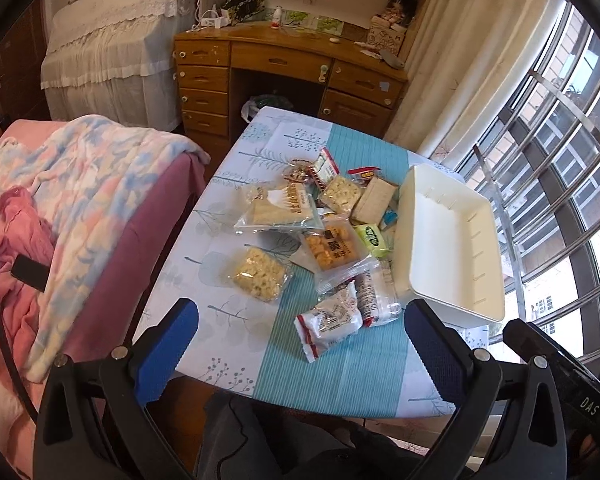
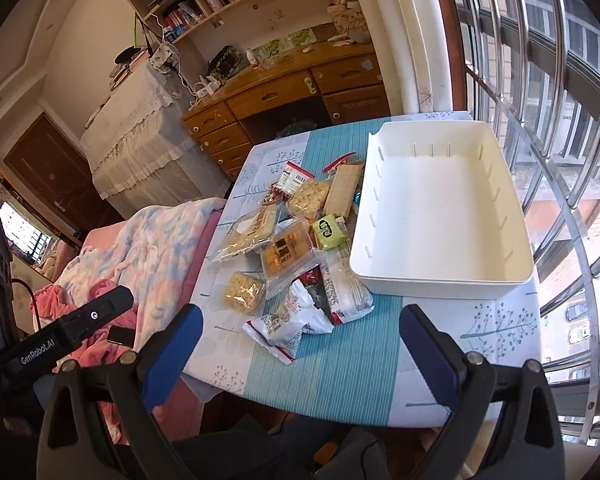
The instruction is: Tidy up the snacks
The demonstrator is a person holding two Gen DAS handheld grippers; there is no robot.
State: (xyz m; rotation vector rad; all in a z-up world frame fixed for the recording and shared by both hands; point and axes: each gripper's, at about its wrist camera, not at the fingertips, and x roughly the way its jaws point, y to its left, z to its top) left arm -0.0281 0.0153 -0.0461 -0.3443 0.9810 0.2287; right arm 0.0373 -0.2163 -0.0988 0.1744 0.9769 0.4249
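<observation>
Well, from the left wrist view, the left gripper (image 1: 300, 344) hangs at the bottom of the frame with its blue fingers (image 1: 166, 350) spread wide and nothing between them. Just above it, mid-frame, the snack packets (image 1: 320, 236) lie heaped on the tablecloth (image 1: 340, 372), and the empty white bin (image 1: 448, 248) sits right of centre, touching the pile. From the right wrist view, the right gripper (image 2: 300, 344) is likewise wide apart and holds nothing, low in the frame. The snack packets (image 2: 292, 248) sprawl at centre-left, with the white bin (image 2: 440, 208) filling the centre-right, its near-left wall against a wrapper. A green packet (image 2: 330, 232) lies just beside that wall.
</observation>
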